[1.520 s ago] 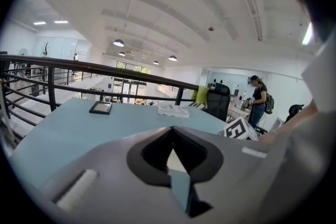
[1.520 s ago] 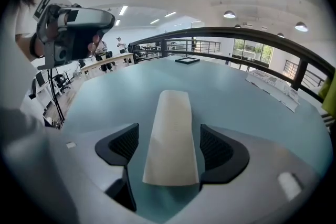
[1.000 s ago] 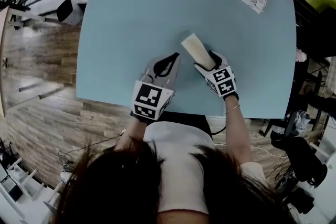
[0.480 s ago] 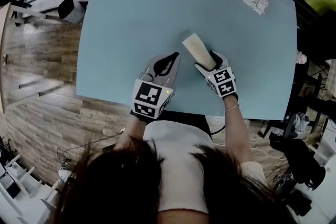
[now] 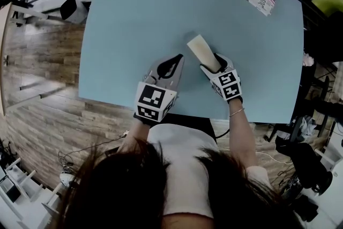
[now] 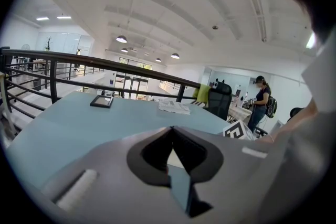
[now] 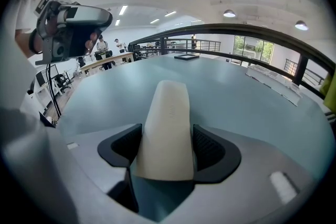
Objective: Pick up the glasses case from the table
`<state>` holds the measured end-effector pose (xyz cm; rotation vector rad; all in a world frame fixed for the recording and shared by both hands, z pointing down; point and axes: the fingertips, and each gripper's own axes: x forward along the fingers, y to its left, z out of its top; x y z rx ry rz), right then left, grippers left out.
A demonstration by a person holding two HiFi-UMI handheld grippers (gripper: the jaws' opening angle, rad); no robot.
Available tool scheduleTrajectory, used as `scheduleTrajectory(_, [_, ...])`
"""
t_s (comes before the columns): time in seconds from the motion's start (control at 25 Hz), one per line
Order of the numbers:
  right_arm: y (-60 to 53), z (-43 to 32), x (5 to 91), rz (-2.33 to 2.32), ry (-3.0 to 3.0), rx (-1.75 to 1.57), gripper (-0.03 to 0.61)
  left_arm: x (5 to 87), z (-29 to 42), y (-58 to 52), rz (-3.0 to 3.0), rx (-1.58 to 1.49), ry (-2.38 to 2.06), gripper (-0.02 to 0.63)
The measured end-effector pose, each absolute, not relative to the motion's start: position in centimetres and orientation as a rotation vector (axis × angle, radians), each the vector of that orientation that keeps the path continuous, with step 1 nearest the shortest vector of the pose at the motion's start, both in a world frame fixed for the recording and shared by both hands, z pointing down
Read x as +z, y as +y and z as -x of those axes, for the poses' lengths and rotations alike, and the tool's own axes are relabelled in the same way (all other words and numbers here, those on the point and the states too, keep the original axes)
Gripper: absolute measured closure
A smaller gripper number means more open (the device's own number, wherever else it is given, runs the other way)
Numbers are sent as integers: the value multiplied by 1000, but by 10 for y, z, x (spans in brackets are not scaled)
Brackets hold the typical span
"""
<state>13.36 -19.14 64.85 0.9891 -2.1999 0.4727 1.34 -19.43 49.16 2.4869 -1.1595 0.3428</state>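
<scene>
White top [image 5: 182, 169], grey left claw [image 5: 178, 57]

This is an open-plan office or lab on an upper gallery: a black railing [image 6: 79, 63] runs along the far edge of the table [image 5: 134, 19], and beyond it is a large white hall with rows of hanging ceiling lamps [image 6: 122, 39]. Past the table's right edge stand an office chair [image 6: 220, 99] and desks [image 7: 103, 62] with people at them, one person [image 6: 261, 99] standing with a backpack. The floor [image 5: 43, 88] is wood plank, with cables [image 5: 72, 160] lying on it.
</scene>
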Motion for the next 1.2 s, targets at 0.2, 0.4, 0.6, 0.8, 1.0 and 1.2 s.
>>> scheduleTrajectory(0.2, [-192,-135,647,-1005,-2196,487,273,491,-13,-195,-2485,343,-1161,555])
scheduleTrajectory(0.4, [-193,-132,644,-1027,-2216,534,275,489,-11,-195,-2490,344,-1163,555])
scheduleTrajectory(0.6, [-193,-130,642,-1066,-2229,566,276,487,-12,-196,-2498,344,-1157,555])
scheduleTrajectory(0.8, [-196,-128,630,-1113,-2255,578,276,483,-8,-197,-2503,339,-1161,555])
scheduleTrajectory(1.0, [-203,-127,614,-1158,-2283,567,276,475,-8,-199,-2520,328,-1162,555])
scheduleTrajectory(1.2, [-209,-126,598,-1183,-2306,535,276,467,-7,-203,-2538,310,-1171,555])
